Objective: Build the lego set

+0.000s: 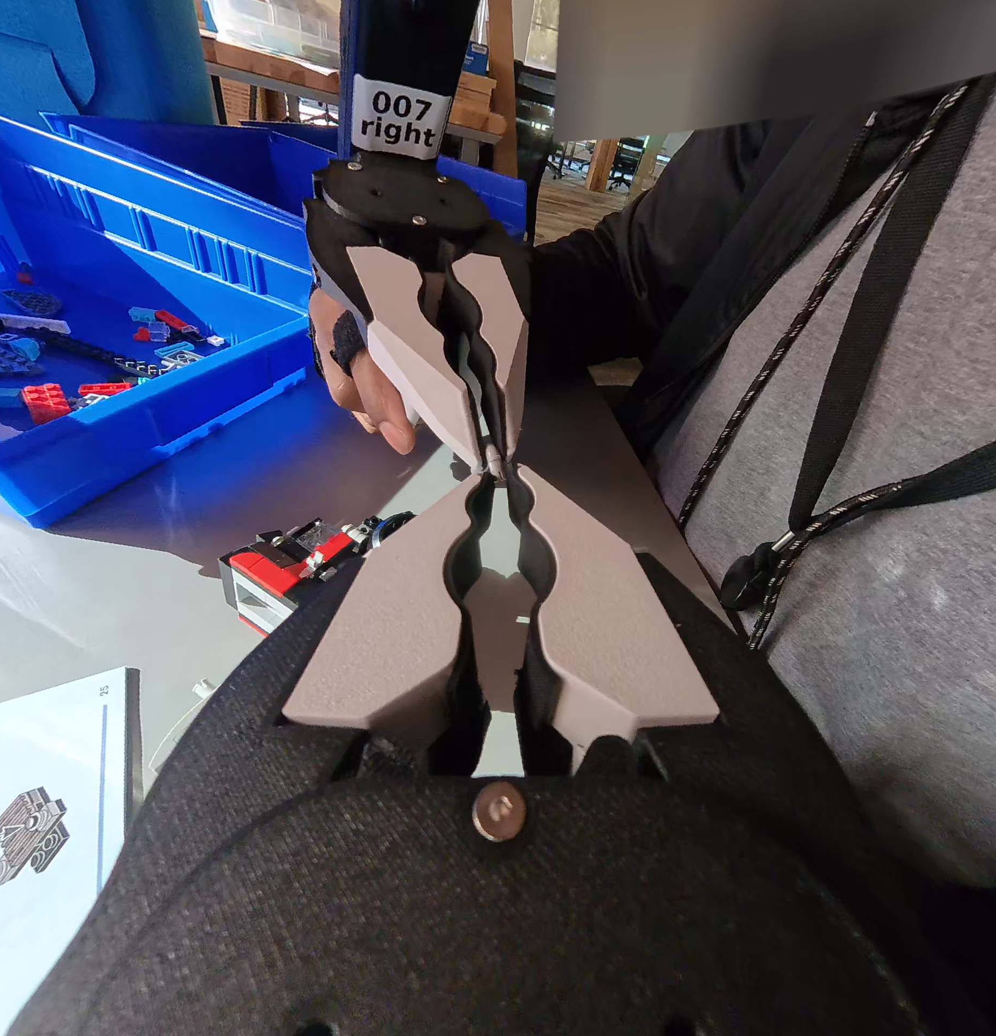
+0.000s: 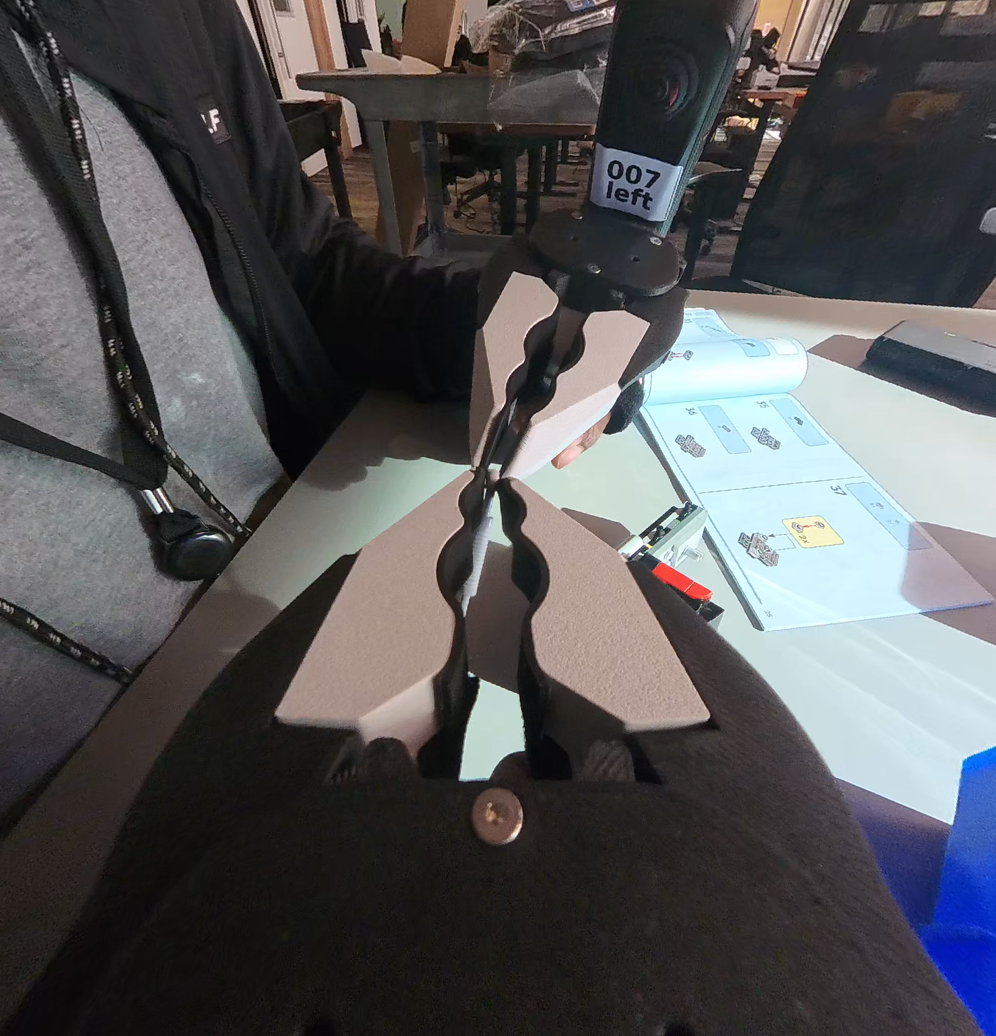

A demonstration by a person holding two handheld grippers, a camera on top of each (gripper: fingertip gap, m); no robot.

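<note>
With both the left gripper and the right gripper clenched tip-to-tip on a tiny light-grey piece above the table, any skewed push risks flicking it away.

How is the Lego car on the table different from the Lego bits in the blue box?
The Lego car is joined into one black, red and grey block; the Lego bits lie loose and scattered. The car sits on the table; the bits are inside the blue box. Both include red pieces.
</note>
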